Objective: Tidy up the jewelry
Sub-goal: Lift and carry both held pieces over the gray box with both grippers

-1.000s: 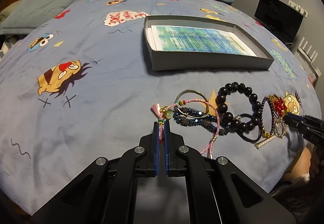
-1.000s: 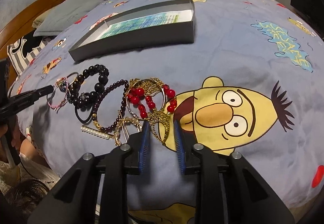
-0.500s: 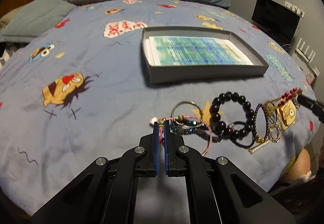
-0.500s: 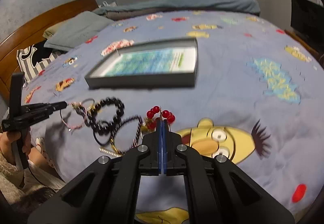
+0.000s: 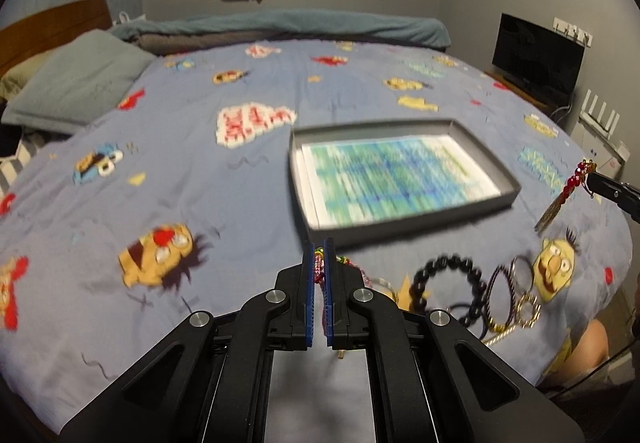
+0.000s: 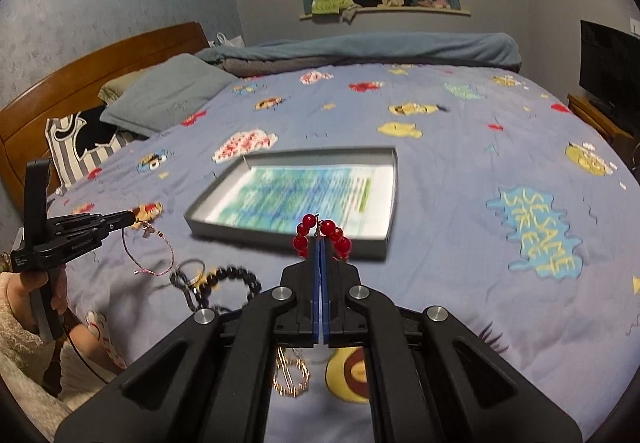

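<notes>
My left gripper (image 5: 319, 245) is shut on a pink cord bracelet (image 5: 319, 263), held above the bed; from the right wrist view the left gripper (image 6: 130, 218) has the pink cord bracelet (image 6: 160, 257) hanging in a loop below it. My right gripper (image 6: 321, 241) is shut on a red bead piece (image 6: 308, 221) whose gold chain (image 6: 290, 379) dangles beneath; in the left wrist view the right gripper (image 5: 592, 179) and the red bead piece (image 5: 570, 189) hang at the right. A grey tray (image 5: 412, 229) with a printed sheet lies just beyond both grippers.
A black bead bracelet (image 5: 444, 275), gold pieces (image 5: 524, 309) and a silver bangle (image 6: 192, 267) lie on the blue cartoon bedspread (image 5: 200, 171) near its front edge. A pillow (image 6: 168, 95), rolled blanket (image 6: 360, 47), headboard and TV (image 5: 536, 63) border the bed.
Both grippers have risen off the bed, lifting their pieces clear of the pile. The right gripper went from open around the red bead piece to shut on it.
</notes>
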The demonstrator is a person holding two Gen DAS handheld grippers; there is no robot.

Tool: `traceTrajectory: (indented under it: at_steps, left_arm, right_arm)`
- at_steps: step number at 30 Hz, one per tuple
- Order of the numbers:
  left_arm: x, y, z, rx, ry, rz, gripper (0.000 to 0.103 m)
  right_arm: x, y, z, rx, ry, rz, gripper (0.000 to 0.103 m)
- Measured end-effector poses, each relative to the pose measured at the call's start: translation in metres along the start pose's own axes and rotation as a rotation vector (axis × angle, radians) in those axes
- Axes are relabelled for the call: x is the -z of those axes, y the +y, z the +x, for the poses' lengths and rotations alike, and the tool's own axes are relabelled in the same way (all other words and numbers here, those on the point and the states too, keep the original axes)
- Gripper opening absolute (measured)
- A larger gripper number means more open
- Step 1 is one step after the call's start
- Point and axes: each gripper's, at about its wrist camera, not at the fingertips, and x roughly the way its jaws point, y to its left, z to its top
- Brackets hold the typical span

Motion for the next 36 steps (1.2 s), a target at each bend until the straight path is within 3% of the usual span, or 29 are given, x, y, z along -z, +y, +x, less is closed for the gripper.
traceTrajectory:
  at_steps: [6, 12, 17, 19, 20, 22, 29, 32, 36]
  left_arm:
    - [-0.027, 0.002, -0.009, 0.015, -0.043, 0.008, 0.005]
    - [-0.054, -0.004, 0.009, 0.008, -0.051, 0.043, 0.005]
    - [-0.085, -0.009, 0.059, 0.01, -0.018, 0.047, 0.005]
    - [-0.093, -0.005, 0.08, 0.038, 0.011, 0.01, 0.005]
    - [-0.098, 0.0, 0.099, 0.087, 0.034, -0.04, 0.005]
    - [-0.101, 0.004, 0.121, 0.098, 0.053, -0.09, 0.005]
    - [-0.105, -0.004, 0.179, 0.079, 0.123, -0.123, 0.005]
    - [-0.123, -0.014, 0.185, -0.011, 0.106, -0.014, 0.005]
    - [-0.148, -0.016, 0.189, -0.04, 0.085, 0.033, 0.005]
  right_arm:
    - [-0.021, -0.005, 0.002, -0.009, -0.021, 0.004, 0.0]
    - [-0.041, -0.019, 0.029, -0.011, -0.002, 0.02, 0.0]
    - [-0.063, -0.028, 0.061, 0.004, 0.006, 0.03, 0.0]
    - [-0.075, -0.031, 0.079, 0.011, 0.005, 0.036, 0.0]
    - [-0.079, -0.033, 0.085, 0.01, 0.006, 0.039, 0.0]
    - [-0.086, -0.037, 0.104, 0.006, 0.017, 0.05, 0.0]
    - [-0.084, -0.05, 0.17, 0.016, 0.101, 0.088, 0.0]
    - [-0.083, -0.055, 0.186, 0.02, 0.123, 0.107, 0.0]
    - [-0.084, -0.059, 0.197, 0.022, 0.133, 0.119, 0.0]
